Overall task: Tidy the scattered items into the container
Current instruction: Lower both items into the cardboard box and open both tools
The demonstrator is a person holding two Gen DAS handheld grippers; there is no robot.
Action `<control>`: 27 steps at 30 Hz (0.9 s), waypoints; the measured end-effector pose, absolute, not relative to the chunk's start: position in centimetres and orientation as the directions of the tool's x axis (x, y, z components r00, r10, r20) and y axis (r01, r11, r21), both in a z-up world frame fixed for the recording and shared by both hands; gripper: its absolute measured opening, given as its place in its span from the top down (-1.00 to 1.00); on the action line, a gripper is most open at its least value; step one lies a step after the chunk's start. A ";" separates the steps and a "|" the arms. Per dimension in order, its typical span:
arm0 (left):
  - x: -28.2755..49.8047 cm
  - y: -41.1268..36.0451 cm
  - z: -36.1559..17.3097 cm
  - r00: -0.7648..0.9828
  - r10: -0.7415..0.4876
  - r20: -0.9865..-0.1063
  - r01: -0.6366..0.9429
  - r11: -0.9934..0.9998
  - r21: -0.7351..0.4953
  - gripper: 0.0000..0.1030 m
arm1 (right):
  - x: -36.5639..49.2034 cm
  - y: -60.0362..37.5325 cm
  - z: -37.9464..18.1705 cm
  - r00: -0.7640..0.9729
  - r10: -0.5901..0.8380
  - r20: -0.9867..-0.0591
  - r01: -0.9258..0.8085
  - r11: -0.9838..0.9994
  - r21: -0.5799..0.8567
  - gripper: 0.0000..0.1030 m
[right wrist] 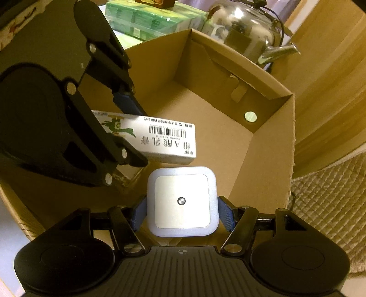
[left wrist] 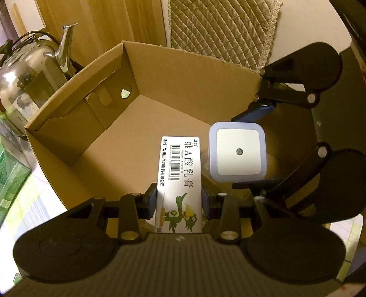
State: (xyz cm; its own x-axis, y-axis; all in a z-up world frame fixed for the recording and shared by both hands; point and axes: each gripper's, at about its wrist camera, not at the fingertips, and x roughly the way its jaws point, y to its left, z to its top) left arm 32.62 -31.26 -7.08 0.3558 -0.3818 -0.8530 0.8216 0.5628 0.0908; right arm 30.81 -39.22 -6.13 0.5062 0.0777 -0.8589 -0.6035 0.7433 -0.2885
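An open cardboard box [left wrist: 160, 68] [right wrist: 270, 146] fills both views, its brown floor bare. My left gripper [left wrist: 179, 201] is shut on a long white ointment carton [left wrist: 179, 173] with a barcode and a green bird, held over the box's inside. The carton [right wrist: 160, 141] and left gripper [right wrist: 135, 134] also show in the right wrist view. My right gripper [right wrist: 181, 214] is shut on a square white night light [right wrist: 181, 201] with a small round sensor. That night light [left wrist: 238, 152] hangs beside the carton, between the right gripper's fingers [left wrist: 254, 146].
A steel kettle [left wrist: 34, 66] [right wrist: 249, 32] stands right behind the box. Green packets [right wrist: 146, 18] [left wrist: 9, 173] lie beside it. A quilted beige cushion [left wrist: 219, 29] [right wrist: 329, 205] lies past the box's other side. A wooden panel [right wrist: 331, 68] rises behind.
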 end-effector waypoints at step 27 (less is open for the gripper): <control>31.4 -27.6 -2.3 0.434 -0.440 -0.787 0.777 0.624 0.079 0.18 | 29.4 -38.6 -3.8 0.568 0.069 -0.820 -0.594 0.724 -0.350 -0.53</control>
